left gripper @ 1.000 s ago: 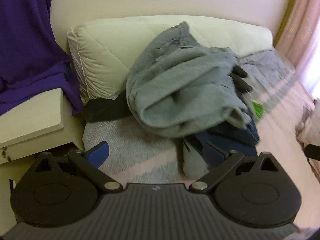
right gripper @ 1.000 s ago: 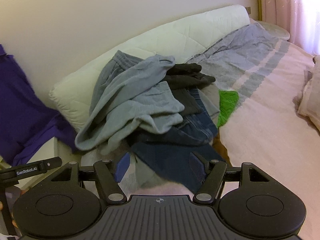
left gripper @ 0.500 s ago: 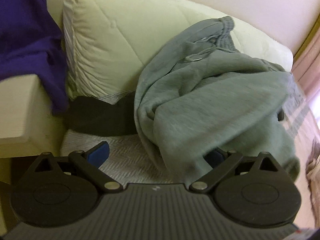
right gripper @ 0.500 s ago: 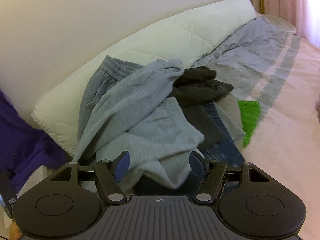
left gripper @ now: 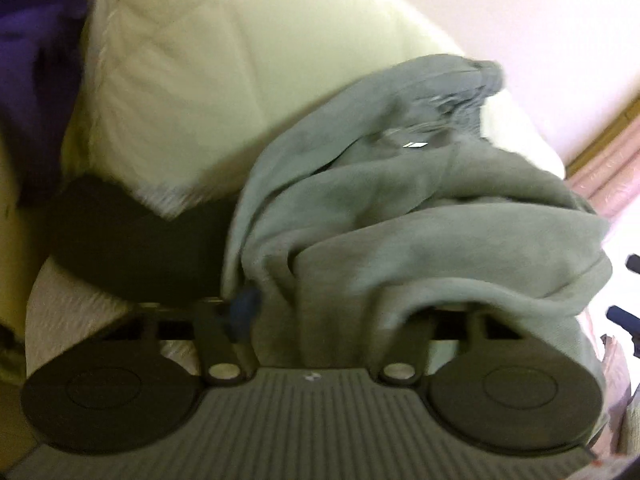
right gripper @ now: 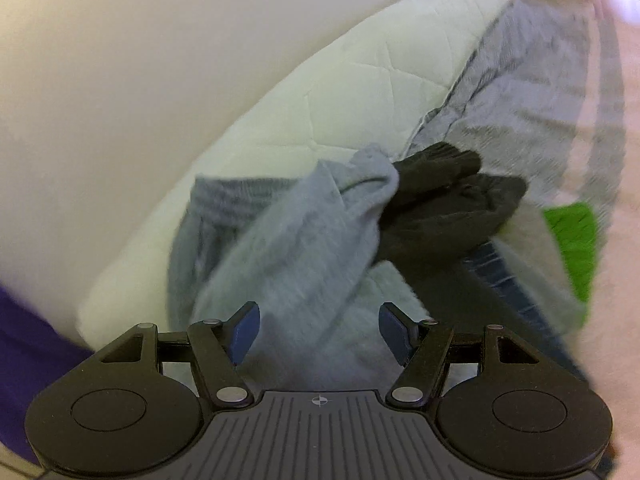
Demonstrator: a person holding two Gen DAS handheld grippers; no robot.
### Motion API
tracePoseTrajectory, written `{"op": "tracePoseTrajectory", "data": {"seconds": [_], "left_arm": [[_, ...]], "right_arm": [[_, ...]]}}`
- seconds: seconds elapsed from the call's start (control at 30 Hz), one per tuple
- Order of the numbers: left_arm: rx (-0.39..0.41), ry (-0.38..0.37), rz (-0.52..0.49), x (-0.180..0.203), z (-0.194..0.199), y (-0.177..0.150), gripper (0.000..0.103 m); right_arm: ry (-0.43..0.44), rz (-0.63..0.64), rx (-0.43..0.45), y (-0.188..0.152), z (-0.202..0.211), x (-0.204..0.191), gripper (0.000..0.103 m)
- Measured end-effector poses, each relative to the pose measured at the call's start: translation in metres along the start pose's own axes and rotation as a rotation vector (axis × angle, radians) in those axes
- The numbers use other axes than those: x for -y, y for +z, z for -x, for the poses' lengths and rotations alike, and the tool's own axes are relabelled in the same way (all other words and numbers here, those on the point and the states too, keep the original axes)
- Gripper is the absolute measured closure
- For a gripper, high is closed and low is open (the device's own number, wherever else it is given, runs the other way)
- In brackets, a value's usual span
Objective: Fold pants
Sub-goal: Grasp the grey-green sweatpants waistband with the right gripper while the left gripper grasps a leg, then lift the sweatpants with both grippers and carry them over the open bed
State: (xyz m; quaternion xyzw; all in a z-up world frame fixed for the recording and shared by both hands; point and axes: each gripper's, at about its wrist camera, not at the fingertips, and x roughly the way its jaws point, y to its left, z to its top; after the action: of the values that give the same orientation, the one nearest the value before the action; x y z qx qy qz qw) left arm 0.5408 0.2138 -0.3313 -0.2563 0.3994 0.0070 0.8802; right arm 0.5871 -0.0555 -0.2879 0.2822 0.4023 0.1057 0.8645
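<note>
Grey sweatpants [right gripper: 296, 248] heaped against a quilted cream cushion [right gripper: 320, 92] on the bed.

Grey sweatpants [left gripper: 420, 216], crumpled heap, elastic waistband uppermost, slumped against pale quilted pillow [left gripper: 224, 80]

both grippers have dropped in close on the clothes heap at the head of the bed [right gripper: 600, 120]. the left gripper [left gripper: 320, 312], wide open a second ago, has just been closing, a fold of the grey sweatpants [left gripper: 400, 220] bunched between its jaws and draped over one finger. the right gripper [right gripper: 320, 332], earlier over denim, now has its parted jaws over the grey sweatpants' hem.
</note>
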Motion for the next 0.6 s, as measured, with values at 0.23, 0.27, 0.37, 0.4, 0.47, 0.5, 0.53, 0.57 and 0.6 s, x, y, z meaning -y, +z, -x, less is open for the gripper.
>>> {"op": "tracePoseTrajectory", "data": {"seconds": [0.23, 0.27, 0.37, 0.4, 0.47, 0.5, 0.53, 0.57, 0.6], "left_arm": [[0.072, 0.069, -0.110, 0.034, 0.022, 0.023, 0.091], [0.097, 0.064, -0.130, 0.038, 0.028, 0.027, 0.095], [0.088, 0.082, -0.199, 0.053, 0.039, 0.041, 0.095], [0.091, 0.089, -0.235, 0.059, 0.044, 0.042, 0.095], [0.117, 0.089, -0.304, 0.074, 0.058, 0.044, 0.095], [0.136, 0.089, -0.341, 0.083, 0.067, 0.044, 0.095], [0.164, 0.082, -0.378, 0.094, 0.079, 0.045, 0.095], [0.194, 0.073, -0.411, 0.105, 0.089, 0.046, 0.095], [0.221, 0.065, -0.436, 0.115, 0.100, 0.048, 0.095]], "right_arm": [[0.125, -0.233, -0.082, -0.006, -0.038, 0.012, 0.069], [0.144, -0.229, -0.082, -0.009, -0.039, 0.011, 0.091], [0.176, -0.215, -0.010, -0.012, -0.025, 0.004, 0.100], [0.212, -0.214, 0.035, -0.012, -0.015, 0.003, 0.101], [0.282, -0.211, 0.126, -0.010, 0.014, -0.003, 0.101], [0.302, -0.194, 0.166, -0.009, 0.031, -0.008, 0.101], [0.316, -0.179, 0.203, -0.008, 0.047, -0.012, 0.102], [0.327, -0.164, 0.239, -0.007, 0.062, -0.017, 0.102], [0.340, -0.155, 0.277, -0.007, 0.081, -0.019, 0.102]]}}
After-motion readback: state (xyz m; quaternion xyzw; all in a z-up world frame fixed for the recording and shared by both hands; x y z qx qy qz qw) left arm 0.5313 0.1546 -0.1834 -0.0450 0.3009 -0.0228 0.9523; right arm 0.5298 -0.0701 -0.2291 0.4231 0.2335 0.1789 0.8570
